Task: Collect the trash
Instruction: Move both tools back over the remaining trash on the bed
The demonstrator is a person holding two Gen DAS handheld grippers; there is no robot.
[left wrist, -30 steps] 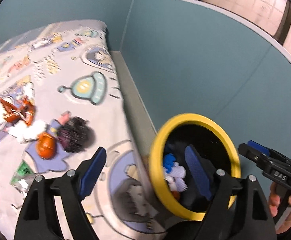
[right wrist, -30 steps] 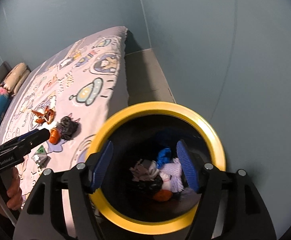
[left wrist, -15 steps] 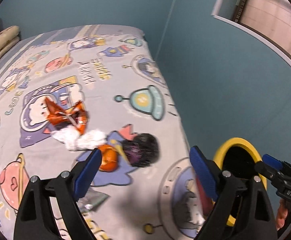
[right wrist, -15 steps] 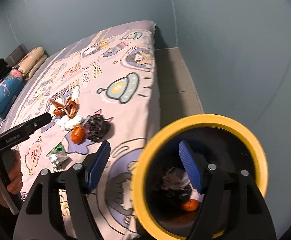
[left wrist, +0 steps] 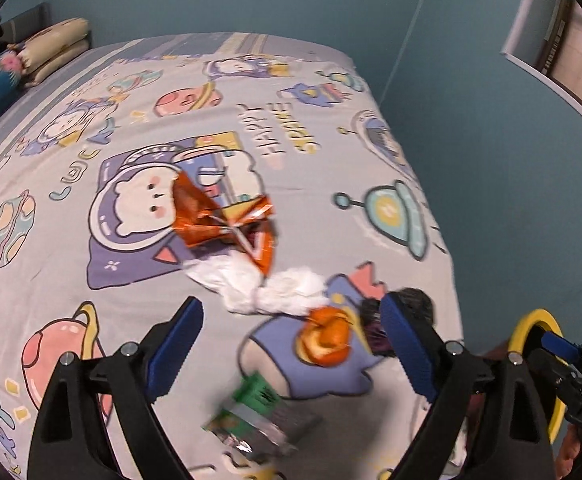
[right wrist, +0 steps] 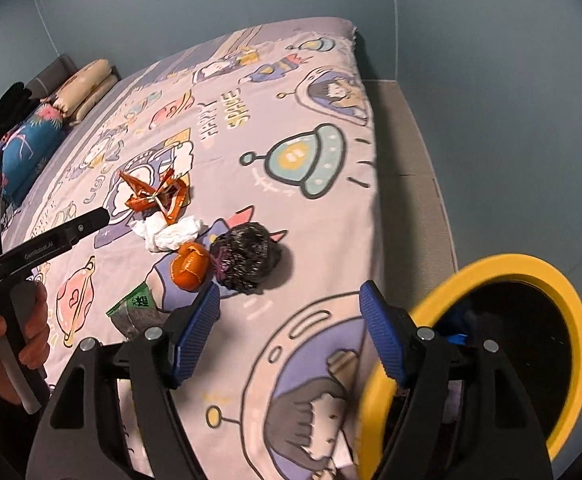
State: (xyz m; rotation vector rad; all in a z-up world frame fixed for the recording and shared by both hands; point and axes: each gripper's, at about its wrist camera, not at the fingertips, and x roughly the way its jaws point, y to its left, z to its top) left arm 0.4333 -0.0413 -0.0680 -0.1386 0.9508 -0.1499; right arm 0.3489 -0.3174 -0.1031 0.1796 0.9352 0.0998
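Note:
Trash lies in a small pile on the cartoon-print bed sheet (left wrist: 251,128): a crumpled orange wrapper (left wrist: 223,216), white tissue (left wrist: 259,288), an orange peel (left wrist: 325,338), a black crumpled bag (left wrist: 419,300) and a green wrapper (left wrist: 257,412). My left gripper (left wrist: 291,304) hangs open above the tissue and peel, holding nothing. My right gripper (right wrist: 289,296) is open too, over bare sheet just right of the black bag (right wrist: 247,260) and the peel (right wrist: 189,268). The yellow-rimmed bin (right wrist: 531,268) stands beside the bed at the right, with trash inside.
Pillows (right wrist: 87,88) and a blue patterned bolster (right wrist: 31,148) lie at the far head of the bed. A grey ledge (right wrist: 411,160) runs between the mattress and the teal wall. A hand (right wrist: 7,344) grips the left gripper's handle at the left edge.
Both grippers have swung left, away from the bin and over the bed. The trash pile now sits in front of them and the bin has slid to the right edge. Both jaws stand slightly wider.

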